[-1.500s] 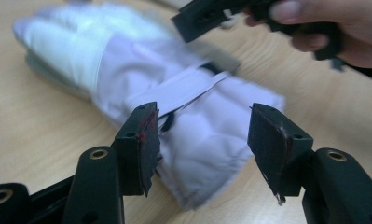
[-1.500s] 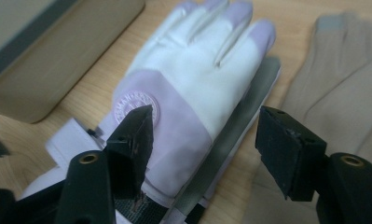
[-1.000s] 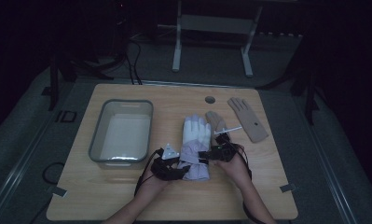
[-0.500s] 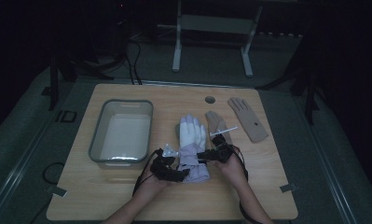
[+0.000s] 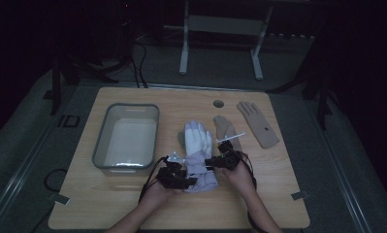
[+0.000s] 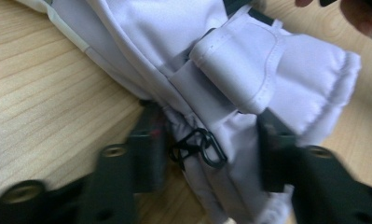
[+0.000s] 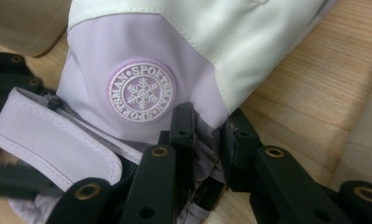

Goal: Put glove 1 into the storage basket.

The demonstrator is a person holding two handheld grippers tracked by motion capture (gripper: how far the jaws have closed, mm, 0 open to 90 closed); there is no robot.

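Note:
A white and lavender ski glove [image 5: 197, 141] lies flat mid-table, cuff toward me. My left gripper [image 5: 184, 180] is at the cuff's left side. In the left gripper view its jaws have just been closing and my left gripper [image 6: 210, 140] pinches bunched cuff fabric [image 6: 249, 70] with a black clip [image 6: 200, 149] between the pads. My right gripper [image 5: 213, 162] is at the glove's right edge. Its jaws have also just been closing, and my right gripper [image 7: 207, 135] is shut on gathered lavender fabric below the snowflake badge [image 7: 141, 89].
A clear plastic bin [image 5: 125, 106] stands on the left of the wooden table [image 5: 108, 204]. Two tan gloves [image 5: 258, 124] [image 5: 226, 130] lie to the right of the ski glove, with a small white tag [image 5: 232, 138] by the nearer one. A round hole [image 5: 218, 103] sits near the far edge.
My right gripper has edged slightly left, in against the glove's wrist. The left hand and the glove have stayed where they were.

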